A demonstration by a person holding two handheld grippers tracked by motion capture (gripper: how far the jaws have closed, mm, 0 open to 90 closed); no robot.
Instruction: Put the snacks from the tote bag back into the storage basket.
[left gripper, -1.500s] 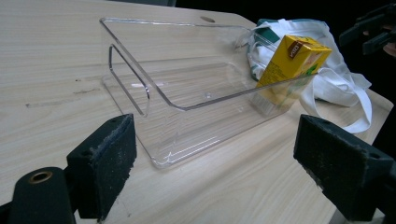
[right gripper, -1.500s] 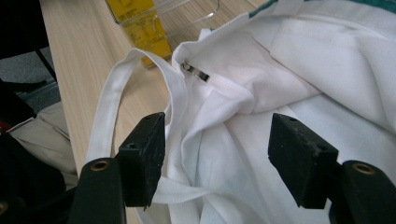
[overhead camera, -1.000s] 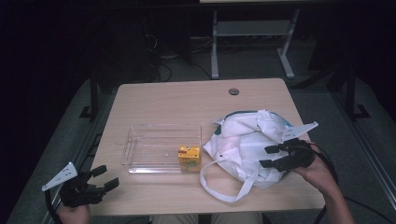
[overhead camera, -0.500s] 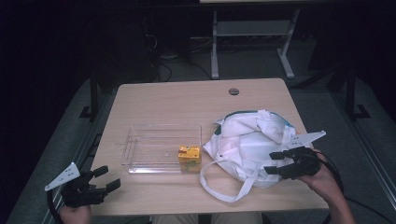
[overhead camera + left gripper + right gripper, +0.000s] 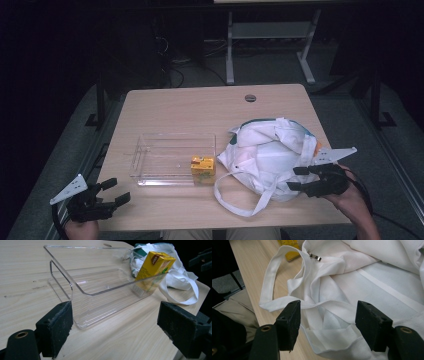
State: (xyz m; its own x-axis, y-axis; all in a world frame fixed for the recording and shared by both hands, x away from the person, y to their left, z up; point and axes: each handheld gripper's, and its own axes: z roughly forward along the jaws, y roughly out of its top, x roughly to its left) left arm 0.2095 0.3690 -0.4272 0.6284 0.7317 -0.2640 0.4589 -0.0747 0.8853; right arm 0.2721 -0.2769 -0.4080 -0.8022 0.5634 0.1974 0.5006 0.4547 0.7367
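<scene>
The wooden table [image 5: 200, 107] stands in a dim room, with a grey floor [image 5: 345, 100] around it and a white metal frame [image 5: 265, 40] behind. A round hole [image 5: 250, 98] sits near its far edge. The white cloth bag [image 5: 270, 157] is the largest thing on it, slumped at the right side with a loop handle [image 5: 240, 200] trailing toward the near edge. Just left of the bag lies the clear plastic bin [image 5: 165, 160], and a yellow carton [image 5: 202, 167] stands upright in the bin's right end, close to the bag. The right gripper [image 5: 300, 179] is at the bag's near right side, its jaws spread wide and holding nothing; in the right gripper view the bag's folds lie between them. The left gripper [image 5: 114, 191] rests at the table's near left corner, apart from the bin, jaws also wide and empty.
</scene>
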